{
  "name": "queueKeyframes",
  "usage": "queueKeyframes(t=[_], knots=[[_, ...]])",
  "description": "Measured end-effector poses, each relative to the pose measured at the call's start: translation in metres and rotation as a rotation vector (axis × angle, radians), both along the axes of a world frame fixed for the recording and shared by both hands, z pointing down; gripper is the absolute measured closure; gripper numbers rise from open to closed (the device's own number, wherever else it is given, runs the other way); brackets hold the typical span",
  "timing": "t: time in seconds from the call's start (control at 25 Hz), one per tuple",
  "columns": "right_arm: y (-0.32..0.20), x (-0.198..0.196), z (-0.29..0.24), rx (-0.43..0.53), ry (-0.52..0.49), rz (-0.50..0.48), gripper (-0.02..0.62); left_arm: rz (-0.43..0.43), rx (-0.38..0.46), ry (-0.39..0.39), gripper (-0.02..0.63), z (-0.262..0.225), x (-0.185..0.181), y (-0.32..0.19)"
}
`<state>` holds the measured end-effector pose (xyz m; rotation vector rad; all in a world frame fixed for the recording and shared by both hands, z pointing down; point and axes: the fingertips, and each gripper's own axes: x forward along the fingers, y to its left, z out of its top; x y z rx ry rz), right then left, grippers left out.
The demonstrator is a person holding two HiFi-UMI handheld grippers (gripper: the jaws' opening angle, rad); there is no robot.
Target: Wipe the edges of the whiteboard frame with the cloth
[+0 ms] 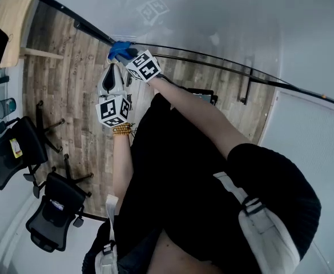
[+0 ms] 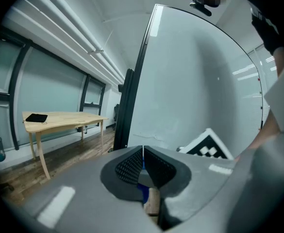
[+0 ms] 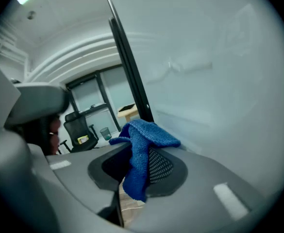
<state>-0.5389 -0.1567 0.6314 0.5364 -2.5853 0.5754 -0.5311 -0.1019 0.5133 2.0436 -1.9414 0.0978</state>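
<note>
The whiteboard (image 1: 212, 16) fills the top of the head view, its black frame (image 1: 87, 26) running along the edge. My right gripper (image 1: 122, 52) is shut on a blue cloth (image 1: 118, 49), which touches the frame at a corner. In the right gripper view the cloth (image 3: 145, 142) drapes over the shut jaws (image 3: 144, 154), beside the frame (image 3: 129, 67). My left gripper (image 1: 111, 74) sits just below the right one, shut, with nothing seen at its tips (image 2: 142, 152). It points along the frame (image 2: 131, 106).
Two black office chairs (image 1: 15, 150) (image 1: 55, 210) stand on the wood floor at the left. A wooden table (image 1: 7, 21) (image 2: 59, 118) with a dark object on it is at the far left, a bin (image 1: 5, 106) nearby. The board's stand legs (image 1: 245, 90) are at the right.
</note>
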Motion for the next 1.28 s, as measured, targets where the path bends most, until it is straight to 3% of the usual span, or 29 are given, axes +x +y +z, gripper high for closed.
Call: queueKeyframes(t=[0.08,0.28,0.44,0.6,0.68,1.04,1.28], knots=[[0.006,0.014,-0.041,0.066,-0.096,-0.048,0.486,0.010,0.018,-0.006,0.605,-0.007,0.001,-0.002],[0.020,0.084,-0.166,0.283,-0.288,-0.044,0.494,0.082,0.095,-0.022,0.605,-0.038,0.029,-0.013],[0.031,0.150,-0.238,0.478,-0.351,0.085,0.497,0.162,0.176,-0.040,0.605,-0.076,0.063,-0.021],[0.013,0.216,-0.263,0.591,-0.316,0.299,0.497,0.245,0.257,-0.065,0.605,-0.110,0.096,-0.030],[0.004,0.240,-0.268,0.626,-0.290,0.353,0.497,0.288,0.286,-0.079,0.605,-0.122,0.113,-0.034],[0.001,0.272,-0.301,0.736,-0.244,0.392,0.499,0.412,0.364,-0.071,0.605,-0.148,0.174,-0.046],[-0.005,0.290,-0.310,0.756,-0.222,0.376,0.500,0.417,0.379,-0.051,0.605,-0.157,0.189,-0.051]])
